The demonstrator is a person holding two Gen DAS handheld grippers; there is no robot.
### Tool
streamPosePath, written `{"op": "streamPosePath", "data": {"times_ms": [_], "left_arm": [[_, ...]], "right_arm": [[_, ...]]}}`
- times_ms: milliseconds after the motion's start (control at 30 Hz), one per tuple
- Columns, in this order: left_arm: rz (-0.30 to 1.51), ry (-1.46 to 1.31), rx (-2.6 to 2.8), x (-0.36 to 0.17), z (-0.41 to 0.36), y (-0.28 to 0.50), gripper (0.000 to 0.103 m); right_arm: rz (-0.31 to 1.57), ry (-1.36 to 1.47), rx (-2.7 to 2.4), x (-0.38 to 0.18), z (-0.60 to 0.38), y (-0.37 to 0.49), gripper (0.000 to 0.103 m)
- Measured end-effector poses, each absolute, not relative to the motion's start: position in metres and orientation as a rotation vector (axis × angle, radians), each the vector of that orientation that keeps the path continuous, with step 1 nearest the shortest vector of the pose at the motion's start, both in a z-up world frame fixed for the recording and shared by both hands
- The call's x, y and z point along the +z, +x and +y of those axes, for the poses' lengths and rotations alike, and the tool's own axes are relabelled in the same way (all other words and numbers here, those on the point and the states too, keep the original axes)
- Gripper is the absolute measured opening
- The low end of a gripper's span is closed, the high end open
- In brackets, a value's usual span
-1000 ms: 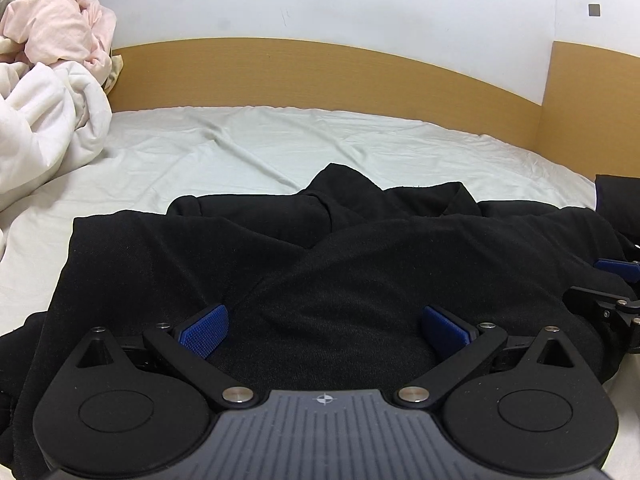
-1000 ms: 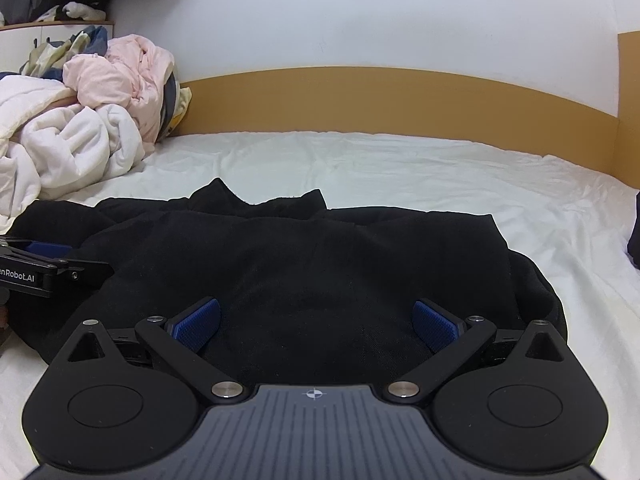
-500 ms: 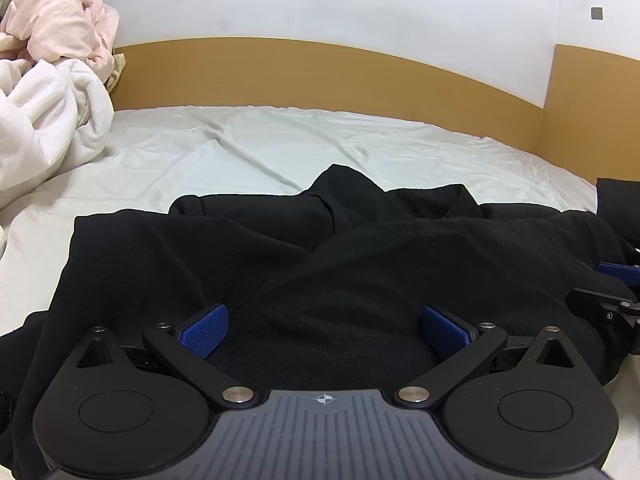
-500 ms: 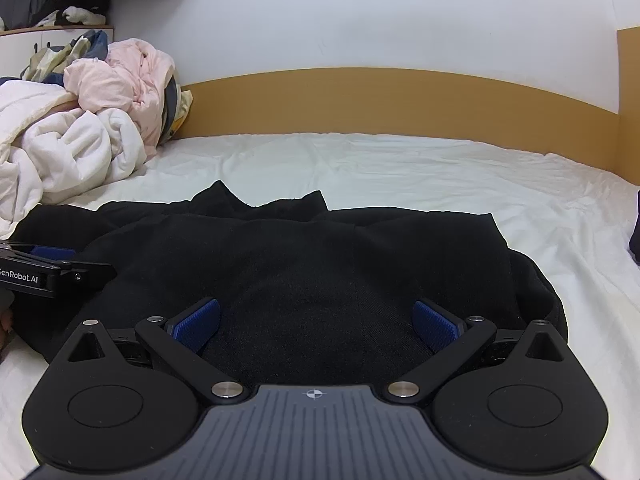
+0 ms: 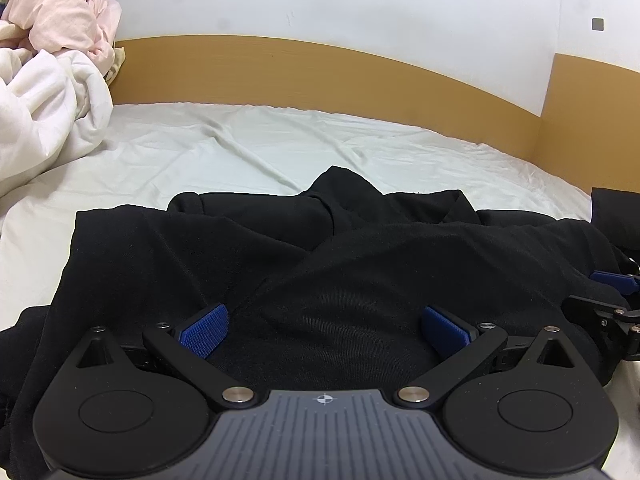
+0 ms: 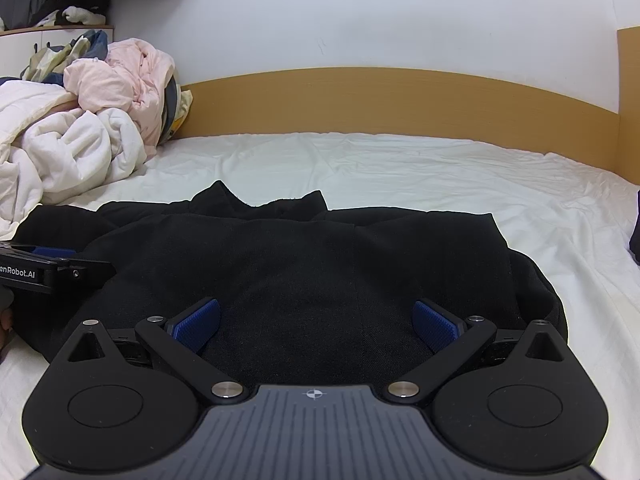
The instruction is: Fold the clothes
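Note:
A black garment (image 5: pixel 320 256) lies rumpled and partly folded over itself on the white bed sheet (image 5: pixel 248 148); the right wrist view shows it too (image 6: pixel 320 264). My left gripper (image 5: pixel 324 330) hovers over its near edge, open, with black cloth below the blue pads and nothing pinched. My right gripper (image 6: pixel 316 326) stands open the same way over the garment's right half. The right gripper's side appears at the right edge of the left wrist view (image 5: pixel 612 300). The left gripper's body pokes in at the left of the right wrist view (image 6: pixel 44 268).
A heap of white and pink bedding and clothes (image 6: pixel 80 132) fills the far left of the bed. A wooden headboard (image 6: pixel 400 100) runs along the white wall behind. Another dark item (image 5: pixel 616 216) lies at the bed's right edge. Bare sheet (image 6: pixel 400 168) stretches beyond the garment.
Both grippers have stayed open over the garment. The views have shifted only slightly; the garment lies as before.

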State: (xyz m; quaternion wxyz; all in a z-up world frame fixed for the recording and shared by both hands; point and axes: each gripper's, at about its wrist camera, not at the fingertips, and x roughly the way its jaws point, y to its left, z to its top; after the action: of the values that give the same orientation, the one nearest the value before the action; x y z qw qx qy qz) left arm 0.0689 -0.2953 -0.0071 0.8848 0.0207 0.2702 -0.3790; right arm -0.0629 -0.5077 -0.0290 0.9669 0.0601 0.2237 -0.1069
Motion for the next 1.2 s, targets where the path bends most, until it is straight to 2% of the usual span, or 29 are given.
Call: {"op": "streamPosePath", "data": {"times_ms": [1200], "left_arm": [[0.561,0.009,-0.801,-0.0071,-0.2923,0.071,0.103]], "right_arm": [[0.453,0.122,-0.217,-0.029,-0.5083,-0.063,0.103]]}}
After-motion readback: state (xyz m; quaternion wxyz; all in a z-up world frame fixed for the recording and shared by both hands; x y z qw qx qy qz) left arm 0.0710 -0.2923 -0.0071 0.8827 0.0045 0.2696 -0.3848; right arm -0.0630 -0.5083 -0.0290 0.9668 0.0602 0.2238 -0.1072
